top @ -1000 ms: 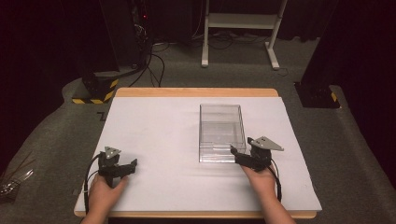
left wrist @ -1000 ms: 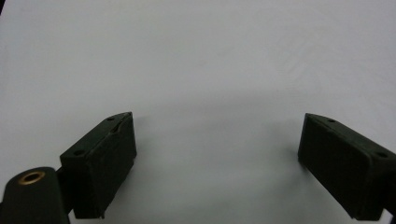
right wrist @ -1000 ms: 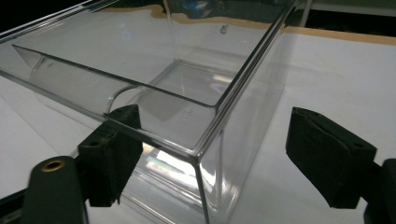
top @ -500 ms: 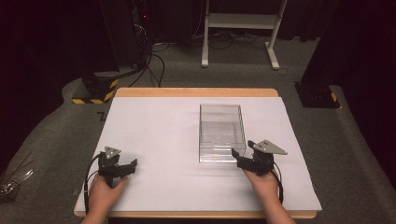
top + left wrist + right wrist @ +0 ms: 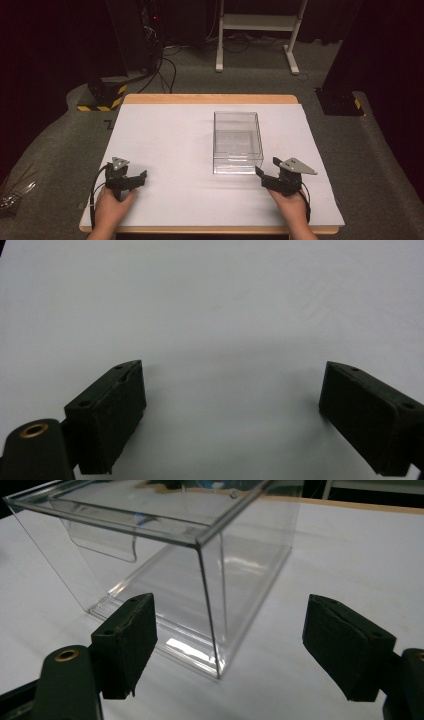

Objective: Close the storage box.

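Two grippers apart, clear box between near and far

Both hands rest at the near edge of the bench (image 5: 165, 125). On the left, the left gripper (image 5: 141, 176) has its fingers (image 5: 107, 415) spread wide over bare white surface. The right gripper (image 5: 260, 172) sits just beside the near right corner of the clear box (image 5: 237, 142), fingers (image 5: 125, 642) wide apart, holding nothing.
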`<state>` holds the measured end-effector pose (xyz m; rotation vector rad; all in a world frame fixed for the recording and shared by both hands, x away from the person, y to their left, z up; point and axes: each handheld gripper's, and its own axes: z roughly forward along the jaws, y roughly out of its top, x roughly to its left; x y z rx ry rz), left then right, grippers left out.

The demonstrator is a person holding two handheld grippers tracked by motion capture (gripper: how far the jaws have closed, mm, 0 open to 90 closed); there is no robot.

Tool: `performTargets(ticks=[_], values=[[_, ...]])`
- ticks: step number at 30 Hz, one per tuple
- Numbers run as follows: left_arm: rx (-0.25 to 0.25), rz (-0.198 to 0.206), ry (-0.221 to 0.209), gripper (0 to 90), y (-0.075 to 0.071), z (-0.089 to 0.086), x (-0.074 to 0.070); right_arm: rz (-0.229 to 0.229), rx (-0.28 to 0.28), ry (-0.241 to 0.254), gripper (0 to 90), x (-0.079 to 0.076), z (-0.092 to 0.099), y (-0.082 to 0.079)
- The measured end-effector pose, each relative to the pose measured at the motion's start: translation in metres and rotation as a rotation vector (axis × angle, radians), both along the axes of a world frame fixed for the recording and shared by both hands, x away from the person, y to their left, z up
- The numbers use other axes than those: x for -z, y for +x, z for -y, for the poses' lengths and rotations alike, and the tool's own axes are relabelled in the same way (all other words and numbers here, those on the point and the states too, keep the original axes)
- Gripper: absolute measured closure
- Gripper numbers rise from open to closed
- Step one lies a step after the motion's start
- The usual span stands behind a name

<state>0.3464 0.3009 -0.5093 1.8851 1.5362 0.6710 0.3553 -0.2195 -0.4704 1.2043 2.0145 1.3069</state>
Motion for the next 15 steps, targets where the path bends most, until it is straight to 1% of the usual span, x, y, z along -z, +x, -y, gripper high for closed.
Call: performTargets(ticks=[3, 4, 5, 7, 8, 9, 10, 12, 13, 15], values=[[0.000, 0.000, 0.000, 11.5, 0.000, 0.000, 0.000, -0.006, 0.017, -0.008, 22.2, 0.002, 0.009, -0.004], [0.000, 0.000, 0.000, 11.5, 0.000, 0.000, 0.000, -0.006, 0.017, -0.008, 22.2, 0.002, 0.009, -0.004], [0.000, 0.000, 0.000, 11.5, 0.000, 0.000, 0.000, -0.011, 0.028, -0.016, 22.2, 0.004, 0.017, -0.006], [0.000, 0.000, 0.000, 11.5, 0.000, 0.000, 0.000, -0.015, 0.044, -0.023, 22.3, 0.005, 0.024, -0.008], [0.000, 0.000, 0.000, 11.5, 0.000, 0.000, 0.000, -0.015, 0.044, -0.023, 22.3, 0.005, 0.024, -0.008], [0.000, 0.000, 0.000, 11.5, 0.000, 0.000, 0.000, -0.019, 0.058, -0.031, 22.3, 0.007, 0.032, -0.010], [0.000, 0.001, 0.000, 11.5, 0.000, 0.000, 0.000, -0.027, 0.070, -0.030, 22.3, 0.008, 0.035, -0.012], [0.000, 0.001, 0.000, 11.5, 0.000, 0.000, 0.000, -0.027, 0.081, -0.036, 22.3, 0.011, 0.043, -0.013], [-0.001, 0.001, 0.000, 11.5, 0.000, 0.000, 0.000, -0.027, 0.081, -0.036, 22.3, 0.011, 0.043, -0.013], [-0.001, 0.001, -0.001, 11.5, 0.000, 0.000, 0.000, -0.039, 0.101, -0.046, 22.5, 0.014, 0.051, -0.015]])
